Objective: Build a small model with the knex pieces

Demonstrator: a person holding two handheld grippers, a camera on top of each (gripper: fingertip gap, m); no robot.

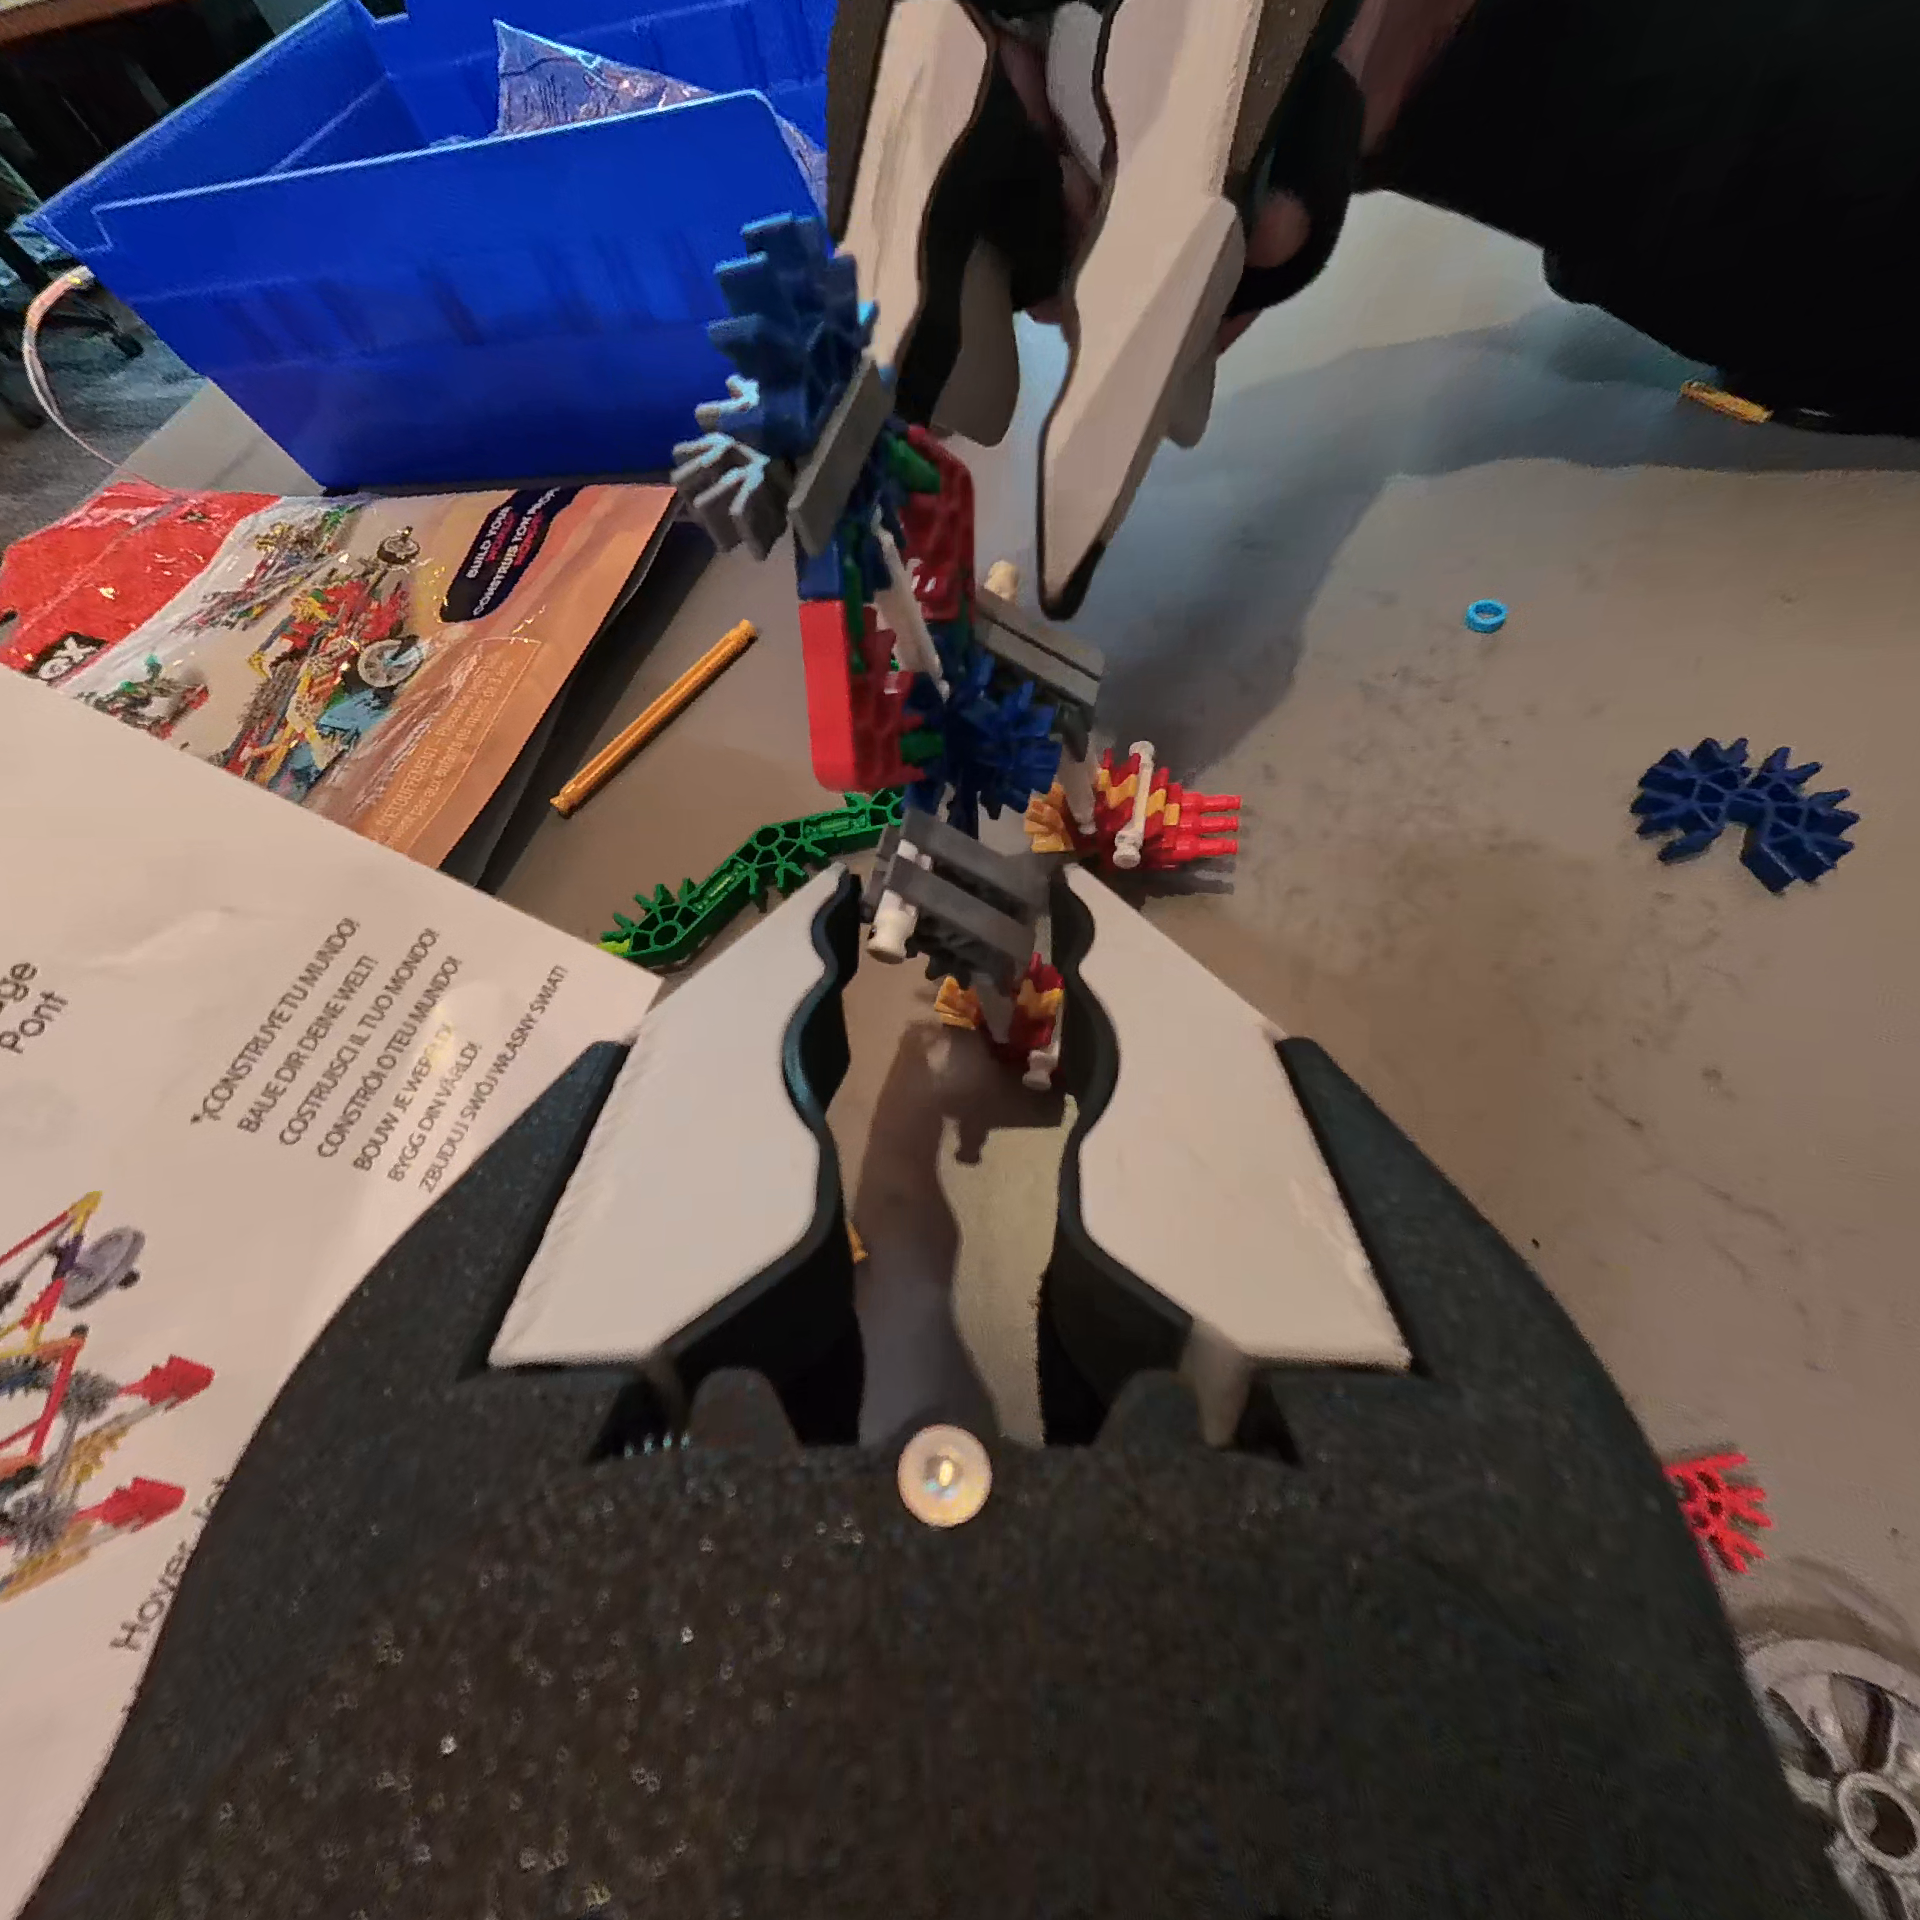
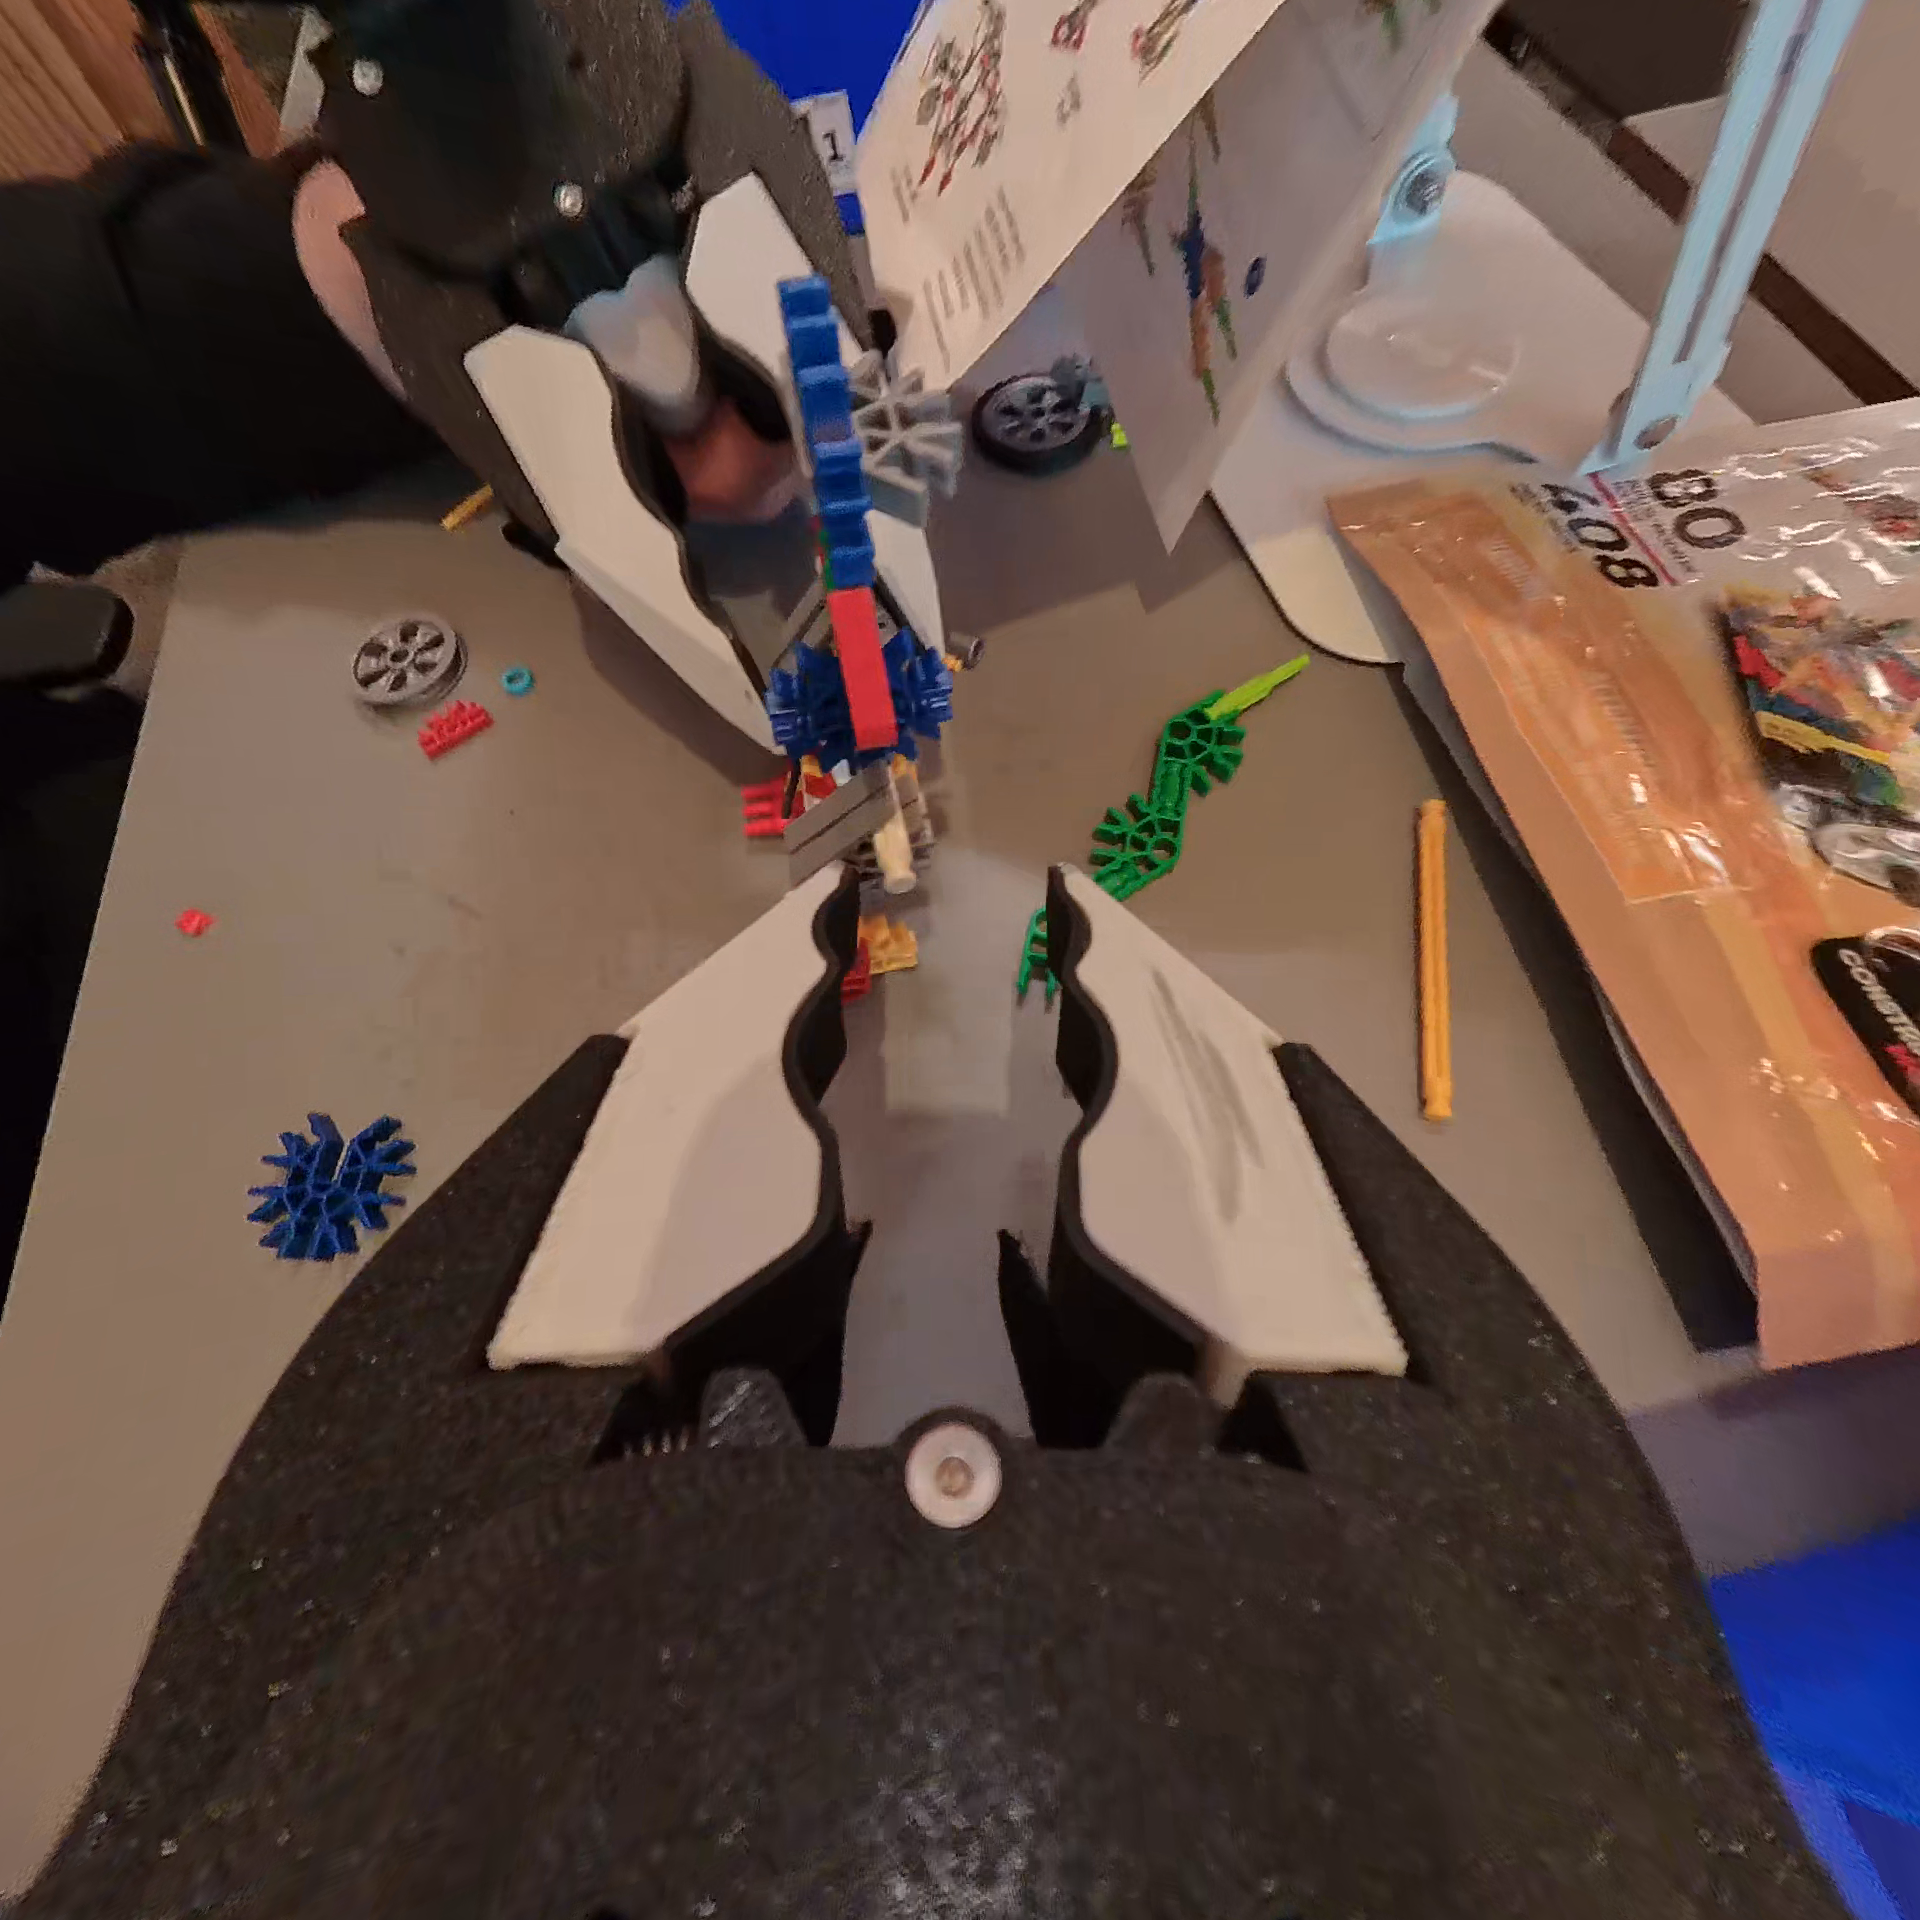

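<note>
A grey table (image 2: 343, 935) is strewn with loose toy pieces; a blue bin (image 1: 416, 281) stands at its far left. A colourful toy model (image 1: 914, 665) is clamped at its base by the left gripper (image 1: 956, 914), while the right gripper (image 2: 945, 883) is held apart just beside it.

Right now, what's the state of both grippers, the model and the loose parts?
Left gripper: shut on model's grey lower end.
Right gripper: open, one fingertip beside model.
Model: upright, held by left gripper.
Bin: open-topped.
Green piece: lying flat, loose.
Yellow rod: lying flat, loose.
Blue connector: lying flat, loose.
Wheel: on its side.
</note>
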